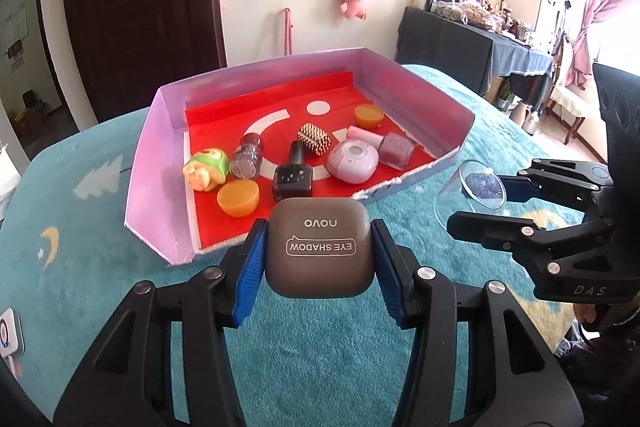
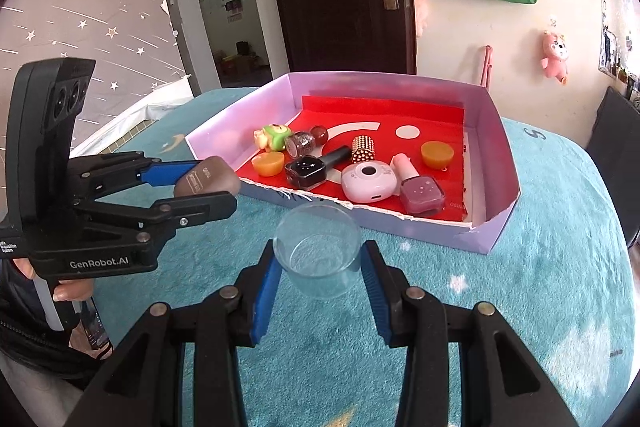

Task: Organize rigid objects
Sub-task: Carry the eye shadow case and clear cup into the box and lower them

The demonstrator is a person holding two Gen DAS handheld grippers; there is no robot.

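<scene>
Left wrist view: the box (image 1: 160,155) is being seen ahead of the fingers, just past the tips.
Eye shadow case (image 1: 320,247): being clamped by its side edges in the left gripper (image 1: 318,251); judged stiff, light, smooth.
Glass cup (image 2: 320,251): being squeezed at its wall between the right gripper (image 2: 320,267) pads; judged fragile, slippery.

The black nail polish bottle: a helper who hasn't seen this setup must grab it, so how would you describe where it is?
Find the shallow pink-walled box with the red floor, on the teal tablecloth. Near its torn front edge, about midway along, lies the black nail polish bottle, on its side between an orange cup and a white round case. It is the only black item in the box.
</scene>
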